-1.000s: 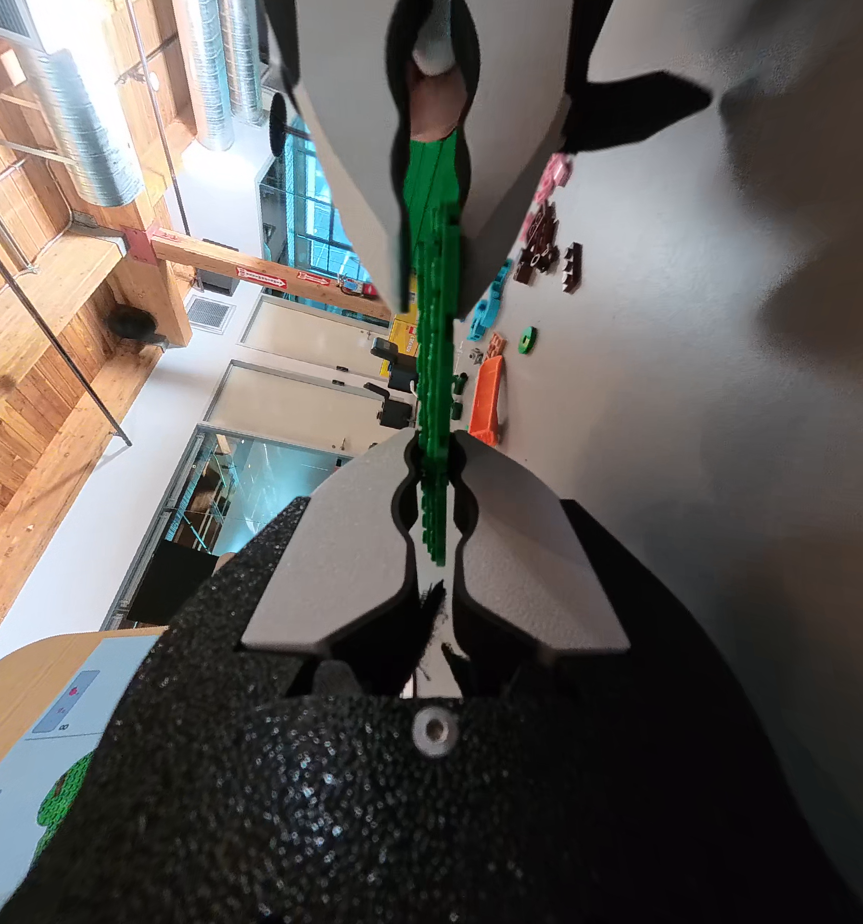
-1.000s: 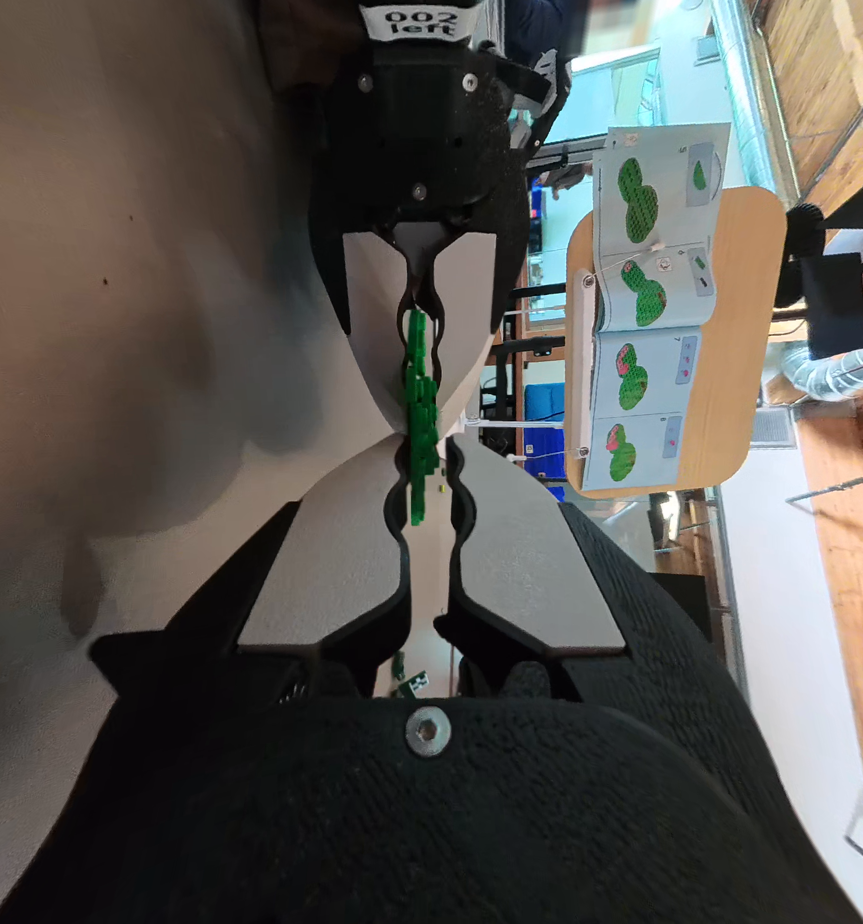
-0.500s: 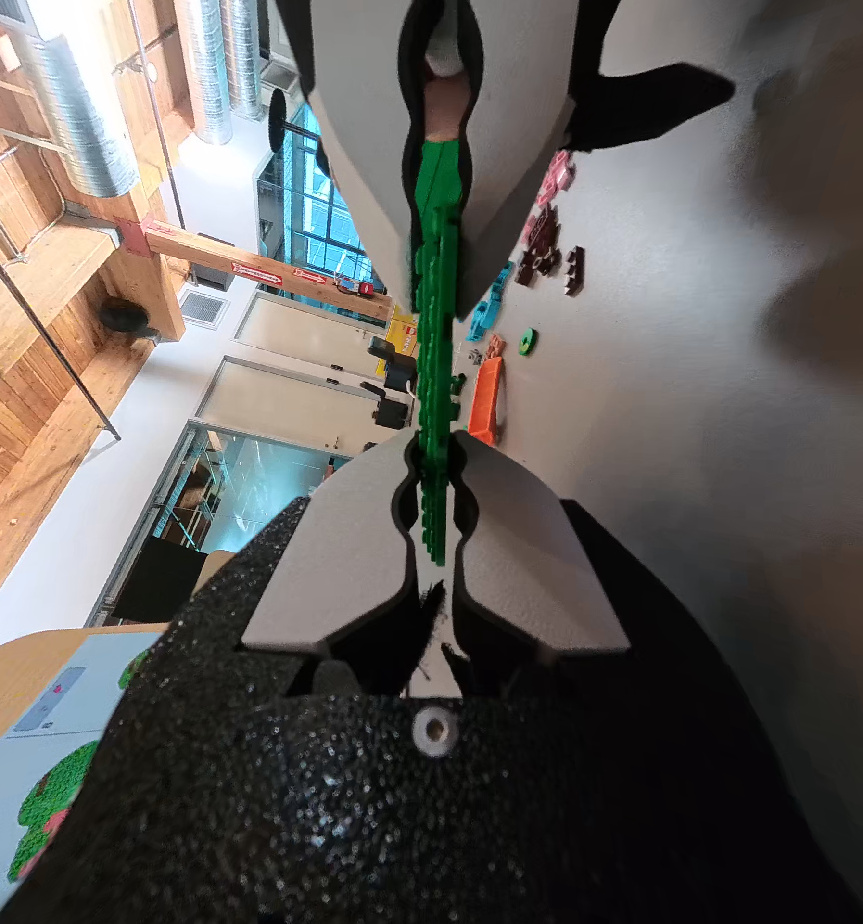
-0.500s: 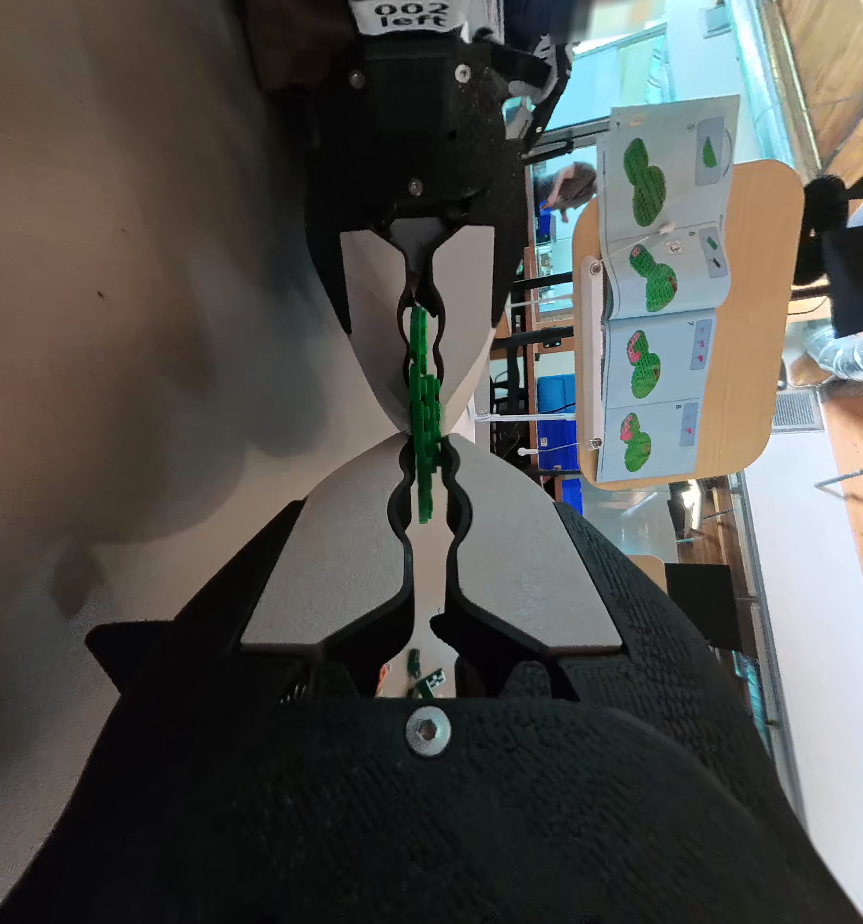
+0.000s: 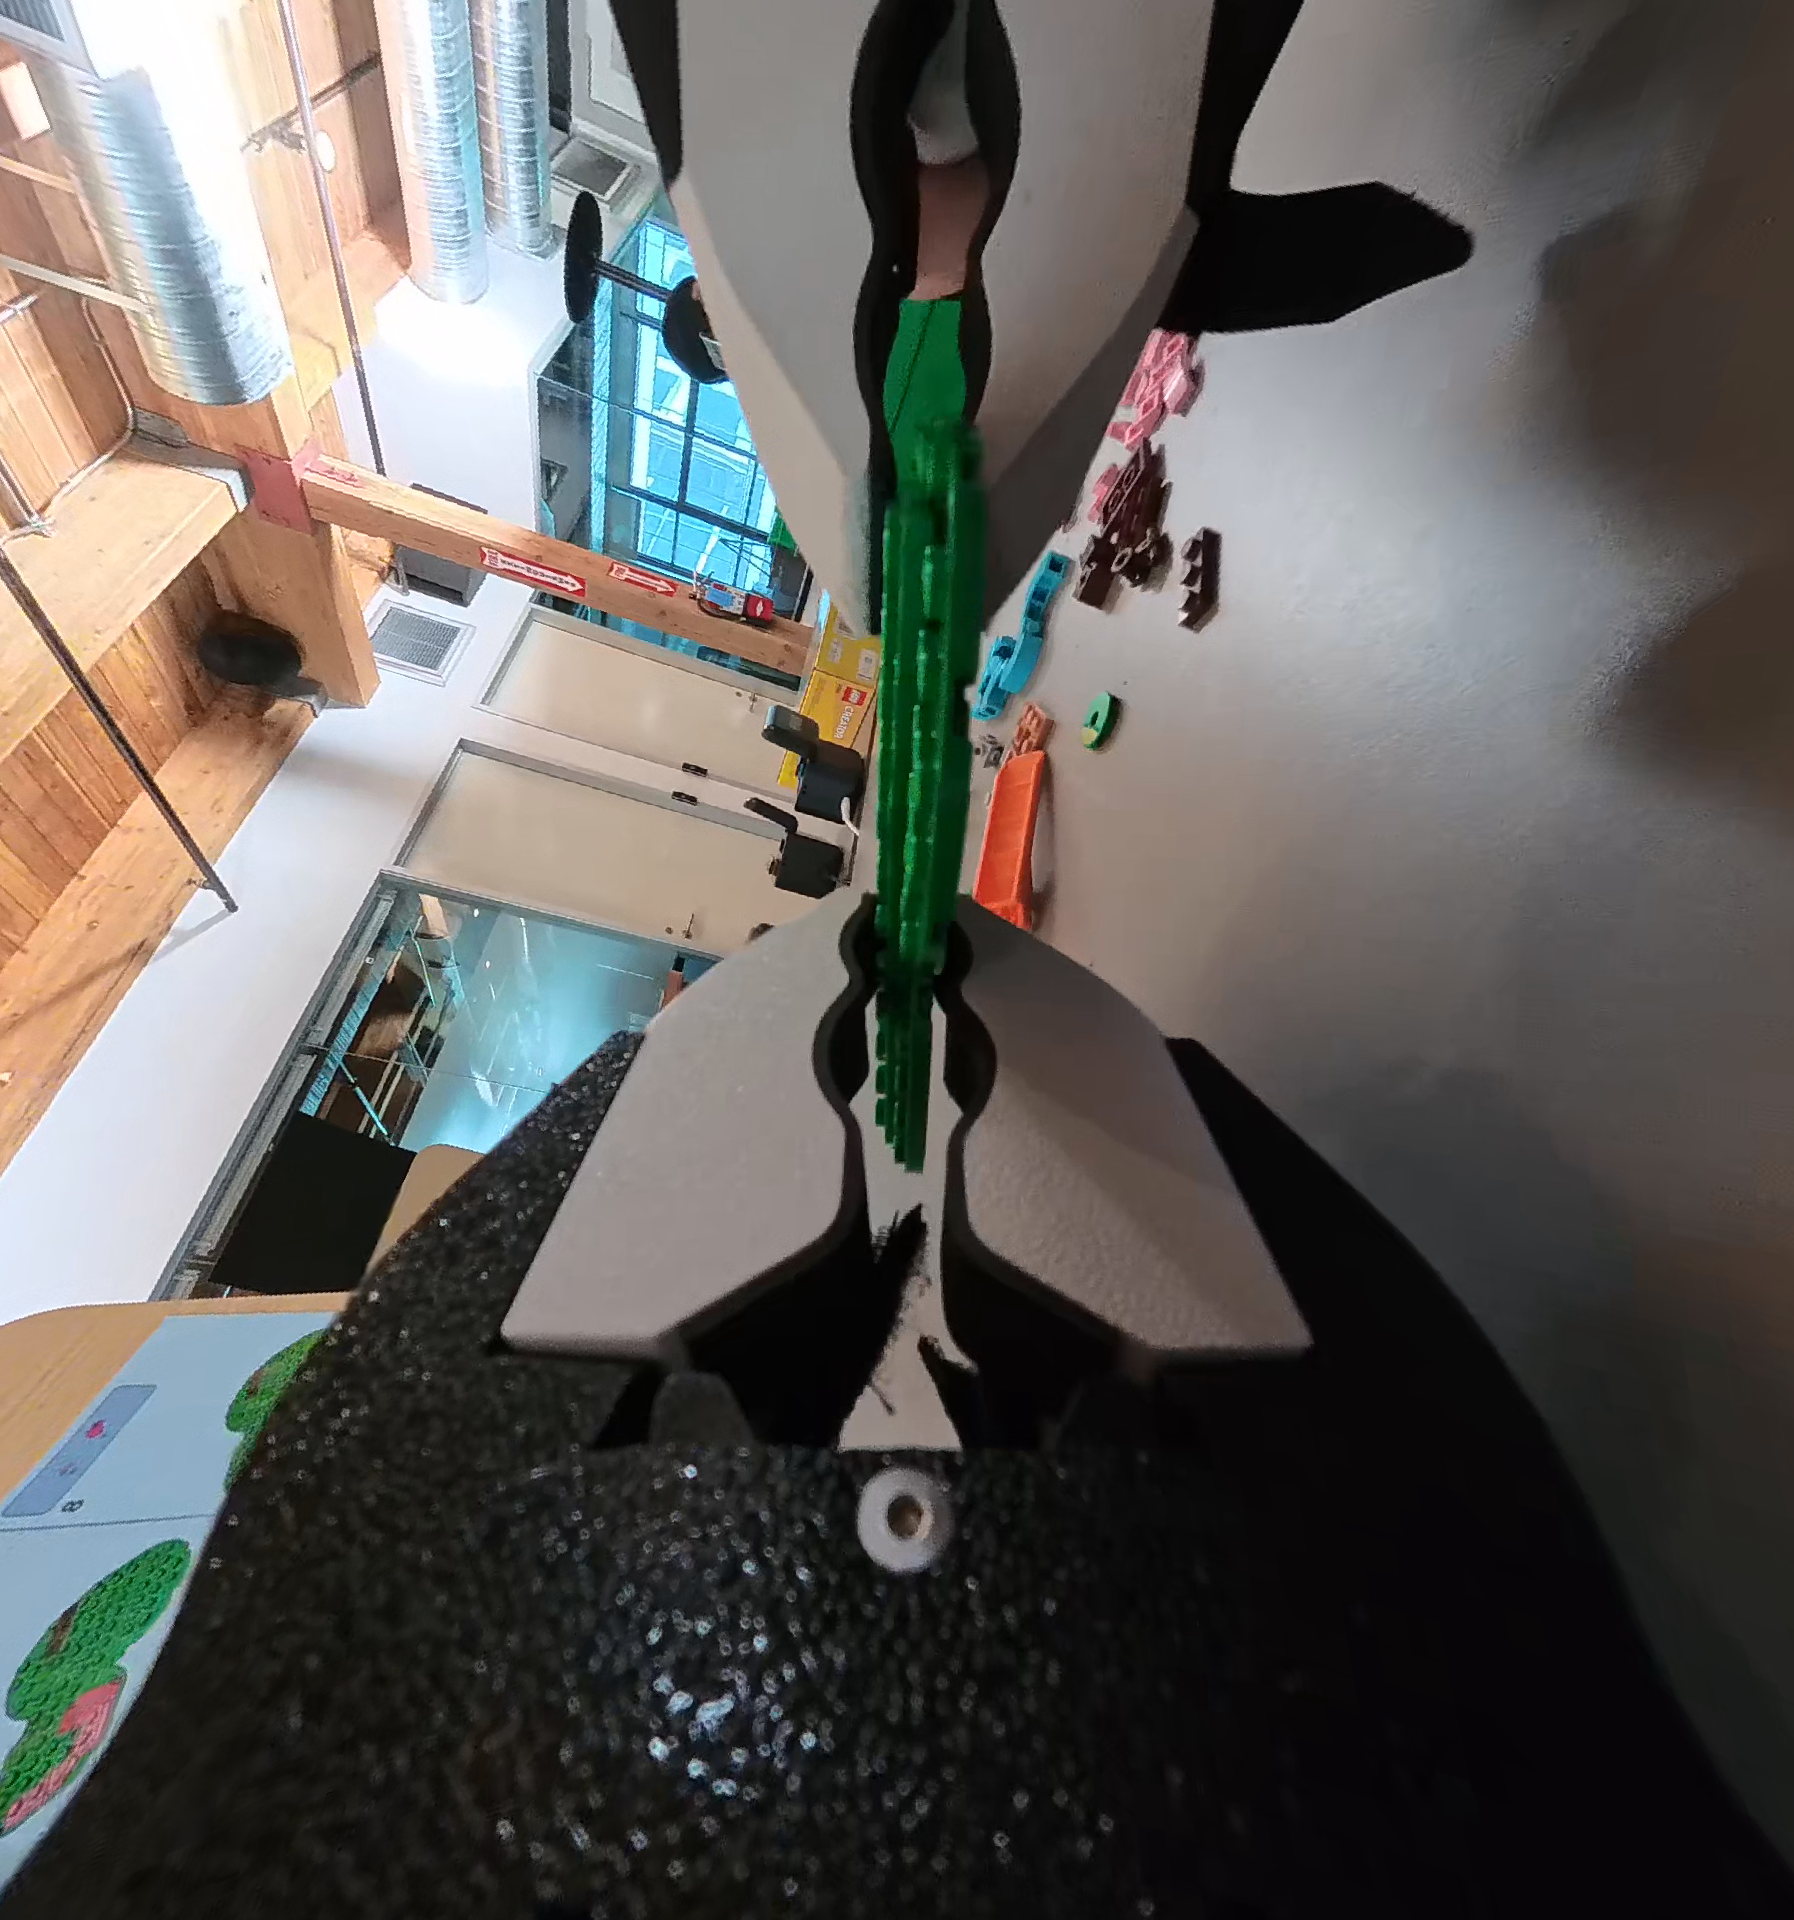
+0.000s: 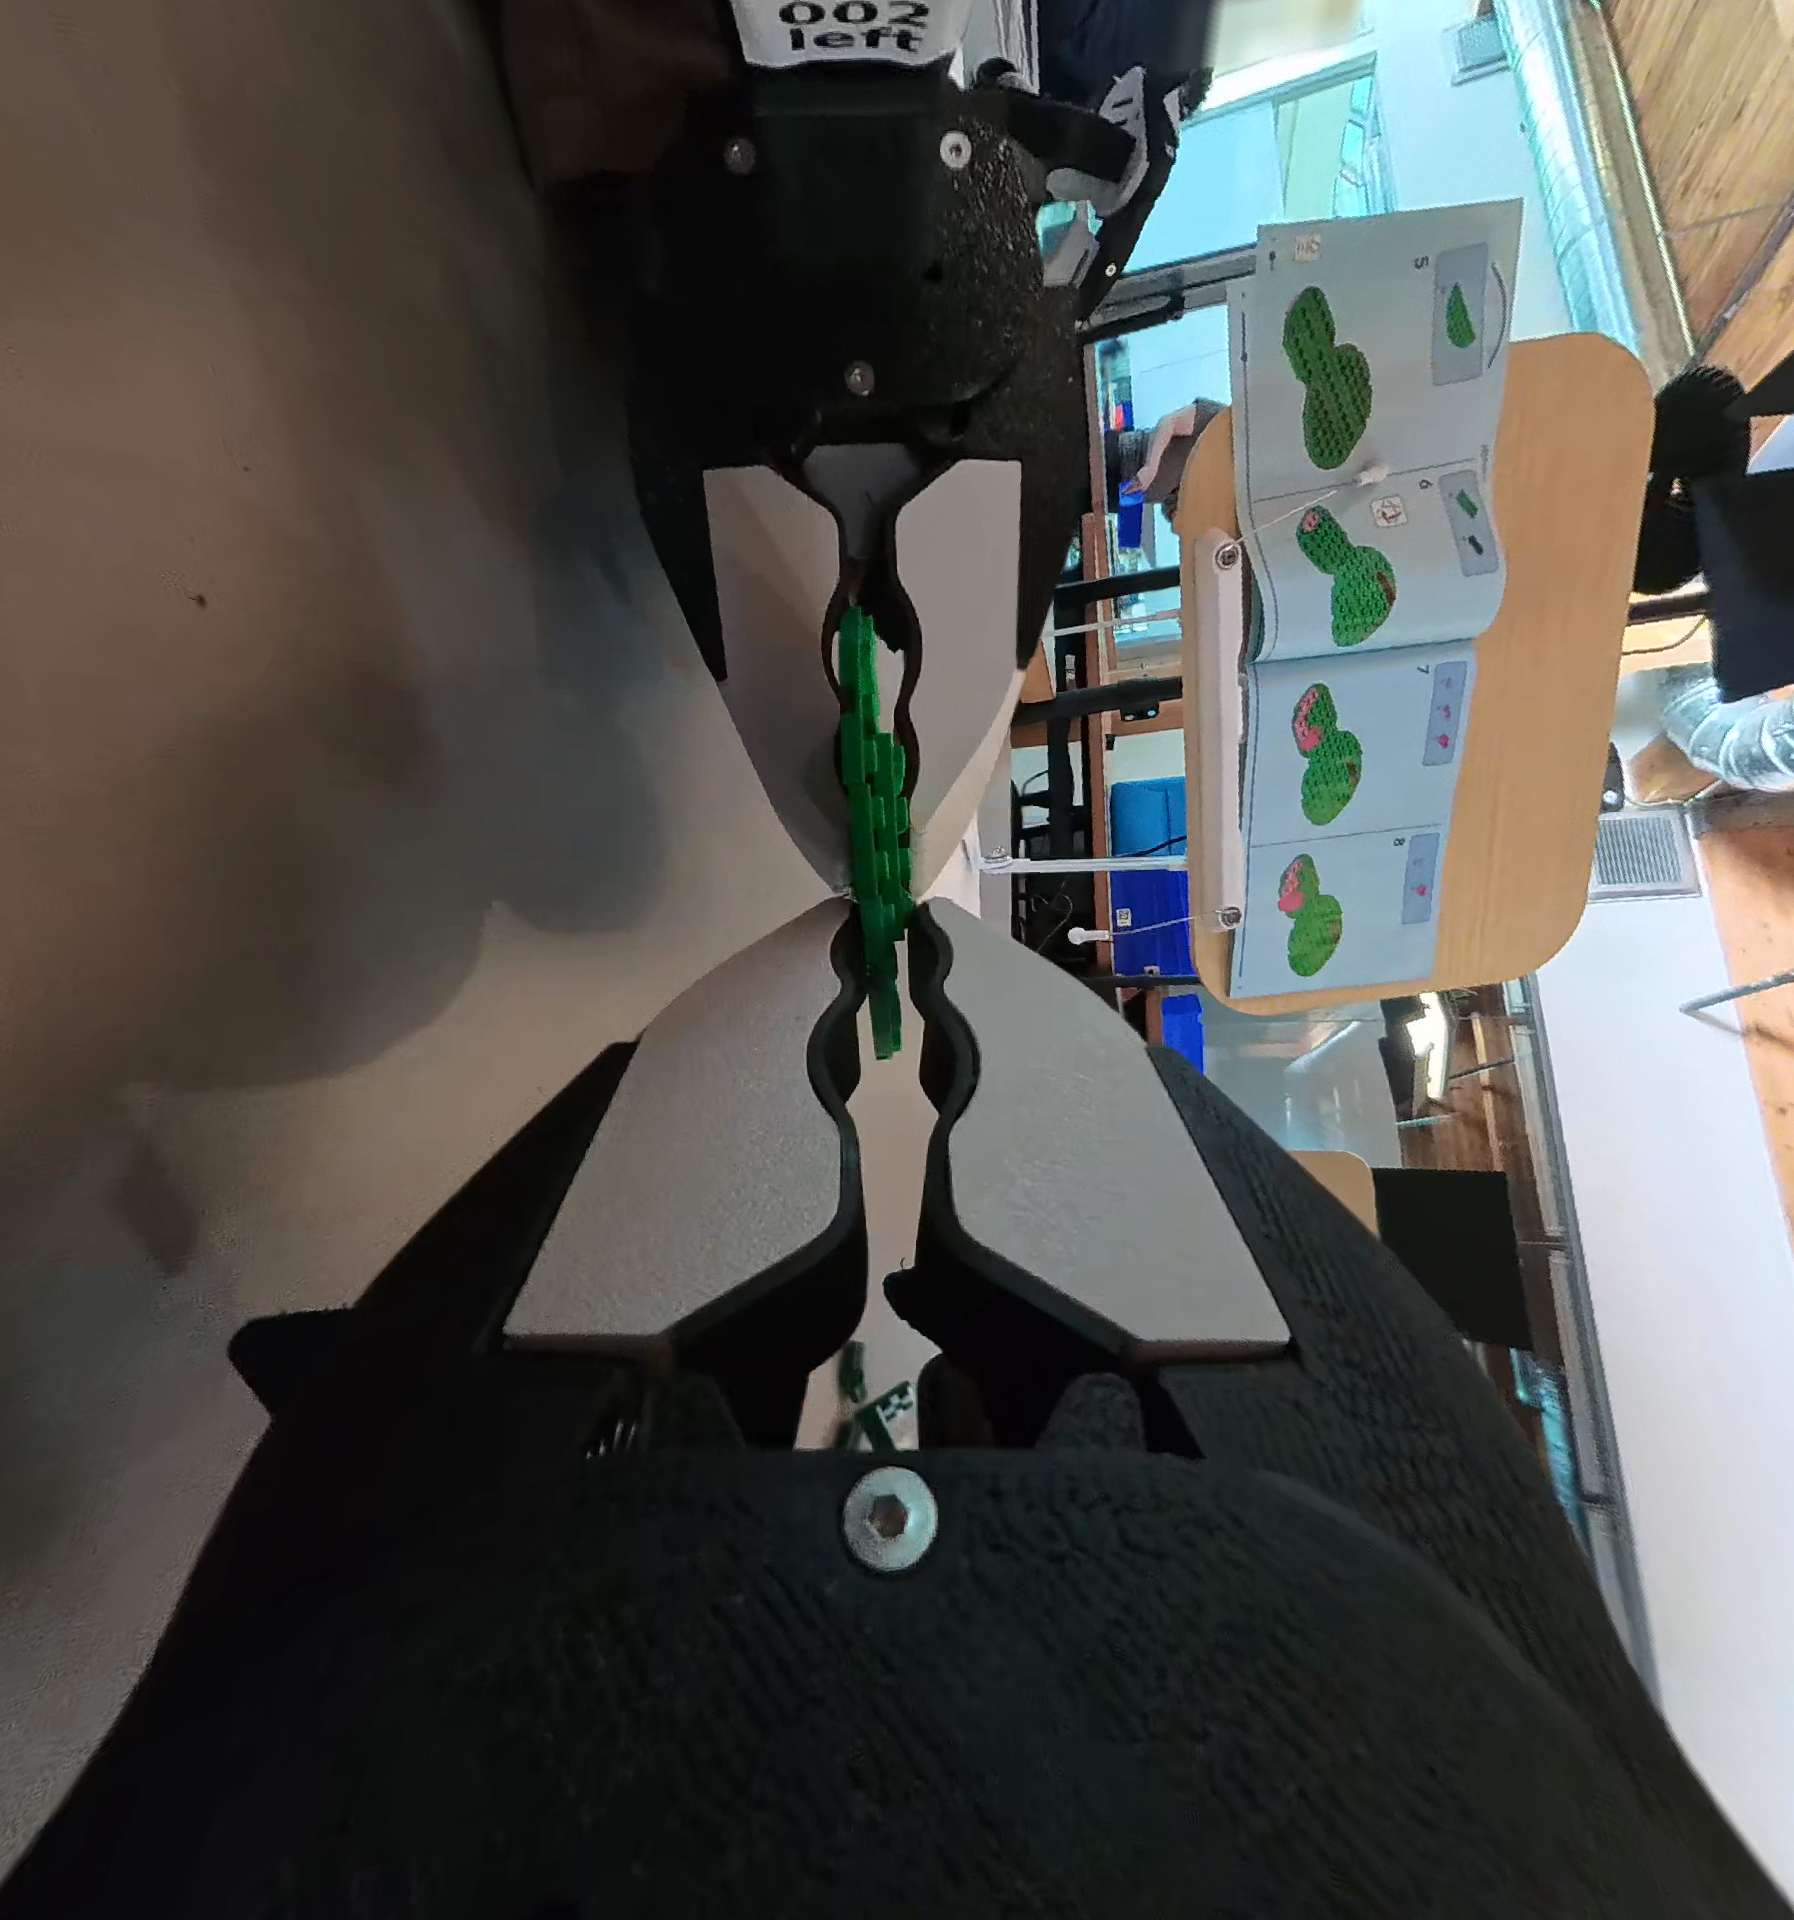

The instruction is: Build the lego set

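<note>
Judging from how things lie, the build is at an early stage: the green plate assembly (image 5: 919, 727) is the only joined piece in sight, while loose parts are still spread on the counter (image 5: 1392, 831) behind it, among them an orange piece (image 5: 1012, 831), a light blue piece (image 5: 1023, 644), dark brown pieces (image 5: 1132, 530), pink pieces (image 5: 1158, 384) and a small green ring (image 5: 1099, 720). The assembly is thin, flat and studded, made of overlapping green plates with a stepped outline, and it is seen edge-on, held in the air clear of the counter. The left hand-held gripper (image 5: 908, 997) is closed on one end of it and the right hand-held gripper (image 6: 877, 966) is closed on the opposite end, tips nearly meeting, so the plate spans between the two. An open instruction booklet (image 6: 1381, 623) on a wooden stand (image 6: 1558, 665) shows green shapes that gain pink and brown parts in later steps, which suggests most of the set is still to be added.
</note>
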Demonstrator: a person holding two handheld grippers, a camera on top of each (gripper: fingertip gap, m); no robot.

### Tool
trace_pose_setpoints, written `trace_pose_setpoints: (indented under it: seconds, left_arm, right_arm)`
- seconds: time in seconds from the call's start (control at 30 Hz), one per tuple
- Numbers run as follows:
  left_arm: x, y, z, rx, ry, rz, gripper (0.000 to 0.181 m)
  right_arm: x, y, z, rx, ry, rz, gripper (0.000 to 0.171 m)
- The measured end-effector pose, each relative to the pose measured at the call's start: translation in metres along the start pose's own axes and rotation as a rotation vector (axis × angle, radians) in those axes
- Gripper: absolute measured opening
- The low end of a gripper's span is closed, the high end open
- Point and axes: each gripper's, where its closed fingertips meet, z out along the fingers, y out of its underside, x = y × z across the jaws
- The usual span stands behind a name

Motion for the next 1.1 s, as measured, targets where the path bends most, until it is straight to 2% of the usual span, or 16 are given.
trace_pose_setpoints:
  seconds: [0.17, 0.23, 0.27, 0.33, 0.5, 0.97, 1.03, 1.1]
  left_arm:
    - [0.003, -0.001, 0.001, 0.003, 0.025, -0.02, 0.008]
    - [0.007, 0.002, 0.002, -0.01, 0.046, -0.02, 0.009]
    - [0.008, 0.003, 0.002, -0.013, 0.053, -0.011, 0.009]
    - [0.01, 0.0, 0.002, -0.003, 0.067, -0.02, 0.009]
    - [0.016, -0.003, 0.003, 0.008, 0.097, -0.02, 0.009]
    - [0.019, -0.004, 0.003, 0.013, 0.126, -0.06, 0.009]
    - [0.02, -0.004, 0.004, 0.007, 0.13, -0.051, 0.009]
    - [0.02, -0.004, 0.004, 0.01, 0.133, -0.054, 0.009]
  right_arm:
    - [-0.001, -0.002, -0.001, 0.026, -0.01, 0.016, 0.007]
    - [-0.002, -0.007, -0.001, 0.059, -0.003, 0.01, 0.024]
    - [-0.005, -0.01, 0.0, 0.071, -0.015, 0.021, 0.028]
    - [-0.008, -0.014, 0.003, 0.072, -0.024, 0.017, 0.028]
    - [-0.012, -0.02, 0.007, 0.079, -0.002, 0.008, 0.008]
    - [-0.013, -0.022, 0.008, 0.087, -0.03, 0.085, 0.007]
    - [-0.017, -0.026, 0.008, 0.108, -0.047, 0.106, 0.019]
    - [-0.016, -0.028, 0.009, 0.103, -0.034, 0.098, 0.018]
